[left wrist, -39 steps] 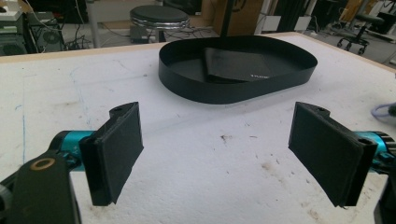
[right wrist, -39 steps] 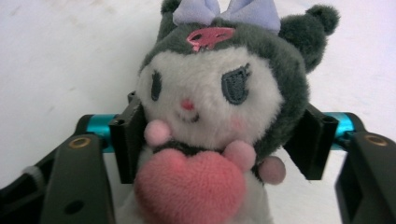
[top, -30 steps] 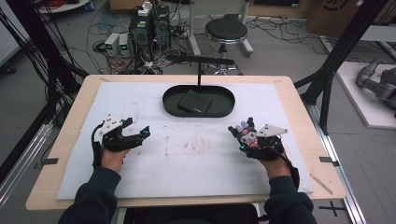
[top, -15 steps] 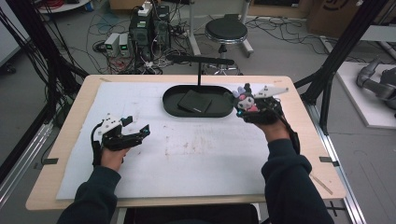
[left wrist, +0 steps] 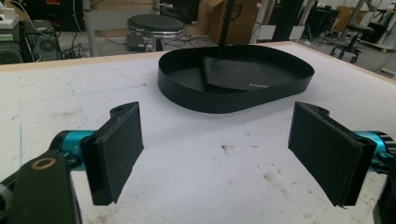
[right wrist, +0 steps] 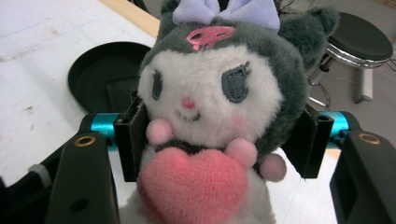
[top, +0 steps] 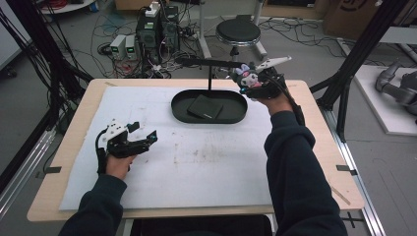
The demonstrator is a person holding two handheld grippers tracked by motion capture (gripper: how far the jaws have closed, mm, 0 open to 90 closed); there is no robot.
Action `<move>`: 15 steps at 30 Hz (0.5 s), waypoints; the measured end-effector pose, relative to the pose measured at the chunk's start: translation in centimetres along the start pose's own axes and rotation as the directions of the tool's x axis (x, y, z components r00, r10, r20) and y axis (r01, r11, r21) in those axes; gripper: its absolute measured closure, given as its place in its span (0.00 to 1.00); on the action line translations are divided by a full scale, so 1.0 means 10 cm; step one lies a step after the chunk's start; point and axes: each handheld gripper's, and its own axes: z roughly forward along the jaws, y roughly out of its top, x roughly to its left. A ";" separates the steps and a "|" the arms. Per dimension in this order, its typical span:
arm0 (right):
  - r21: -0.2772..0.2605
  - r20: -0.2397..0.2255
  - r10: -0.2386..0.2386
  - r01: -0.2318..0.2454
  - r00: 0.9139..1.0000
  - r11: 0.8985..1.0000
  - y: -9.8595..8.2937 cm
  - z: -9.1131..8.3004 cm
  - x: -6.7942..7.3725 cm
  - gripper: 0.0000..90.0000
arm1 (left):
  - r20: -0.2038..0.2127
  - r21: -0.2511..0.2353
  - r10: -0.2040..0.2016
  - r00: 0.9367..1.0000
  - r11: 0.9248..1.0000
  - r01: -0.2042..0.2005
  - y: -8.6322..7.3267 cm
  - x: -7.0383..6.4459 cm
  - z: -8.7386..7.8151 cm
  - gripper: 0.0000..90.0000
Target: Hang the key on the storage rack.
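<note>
Your right claw [top: 252,81] is clamping the plush toy [right wrist: 212,116], arm reaching beyond the tray [top: 179,112] | your left claw [top: 142,140] is gaping, resting low over the table [top: 196,162]

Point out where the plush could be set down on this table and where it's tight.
Widest bare patch: the white mat between the left gripper and the right sleeve, on the near side of the black tray. Tight: the tray's right end, where the right gripper holds the plush, and the tray, half taken by a dark pad.

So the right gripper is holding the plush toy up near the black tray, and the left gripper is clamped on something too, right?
Not quite. The left gripper holds nothing: the left gripper view shows its jaws wide apart above the white mat. The right gripper does hold the plush toy near the black tray.
</note>
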 end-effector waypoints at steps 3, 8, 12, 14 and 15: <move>-0.004 0.006 0.009 -0.009 1.000 1.000 0.06 0.07 -0.03 0.39 | -0.001 -0.001 -0.003 1.000 1.000 0.003 0.00 0.00 0.00 0.20; -0.013 0.019 0.044 -0.043 0.999 0.999 0.16 0.17 -0.09 0.39 | -0.002 -0.002 -0.006 1.000 1.000 0.006 0.00 0.01 0.00 0.20; -0.027 0.045 0.047 -0.046 0.998 0.999 0.25 0.21 -0.11 0.39 | -0.005 0.000 -0.004 1.000 1.000 0.004 0.00 0.01 0.00 0.20; -0.030 0.058 0.050 -0.049 0.997 0.998 0.27 0.22 -0.13 0.39 | -0.004 -0.002 -0.004 1.000 1.000 0.004 0.00 0.01 0.00 0.20; -0.027 0.065 0.057 -0.055 0.996 0.998 0.28 0.23 -0.14 0.39 | -0.004 0.000 -0.004 1.000 1.000 0.004 0.00 0.01 0.00 0.20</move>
